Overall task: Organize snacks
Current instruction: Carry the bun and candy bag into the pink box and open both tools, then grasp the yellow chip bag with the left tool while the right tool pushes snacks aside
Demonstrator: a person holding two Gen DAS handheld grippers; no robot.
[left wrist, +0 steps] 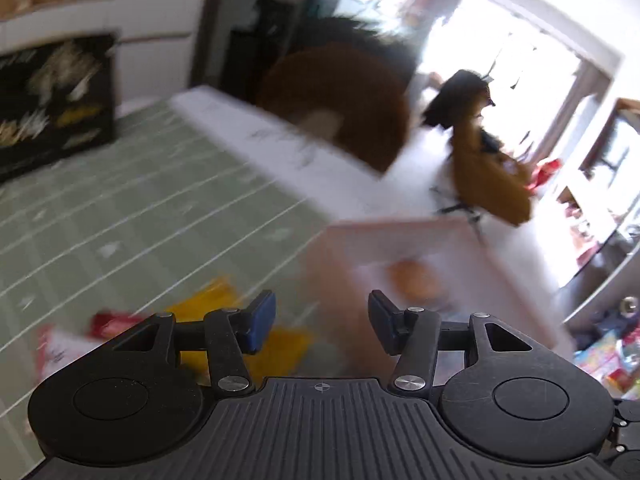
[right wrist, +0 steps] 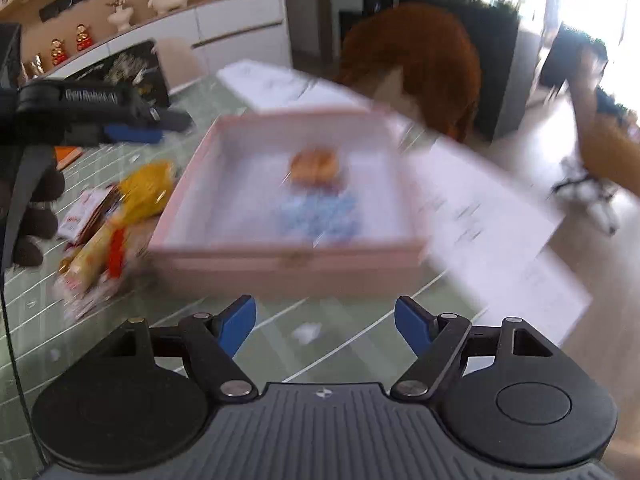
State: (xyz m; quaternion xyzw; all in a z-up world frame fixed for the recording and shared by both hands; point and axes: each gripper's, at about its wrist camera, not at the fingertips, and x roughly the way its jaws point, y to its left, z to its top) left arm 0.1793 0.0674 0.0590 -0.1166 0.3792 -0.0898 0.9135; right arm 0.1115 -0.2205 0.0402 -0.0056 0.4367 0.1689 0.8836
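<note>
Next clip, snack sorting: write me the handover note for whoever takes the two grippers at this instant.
Left gripper: open, nothing between its fingers.
Right gripper: open, empty, in front of the pink box.
Things: pink box on the green table; inside it one snack pack with an orange and blue print. The pile of loose snacks, yellow and red packets, lies on the table beside the box, on its left in the right wrist view.
Done: one pack boxed.
Left: move the pile into the box.

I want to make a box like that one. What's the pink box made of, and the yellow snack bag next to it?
The pink box looks like matte cardboard: flat stiff walls, straight edges, no shine. The yellow snack bag looks like thin glossy plastic film, crinkled and catching light. The blur leaves both uncertain.
</note>
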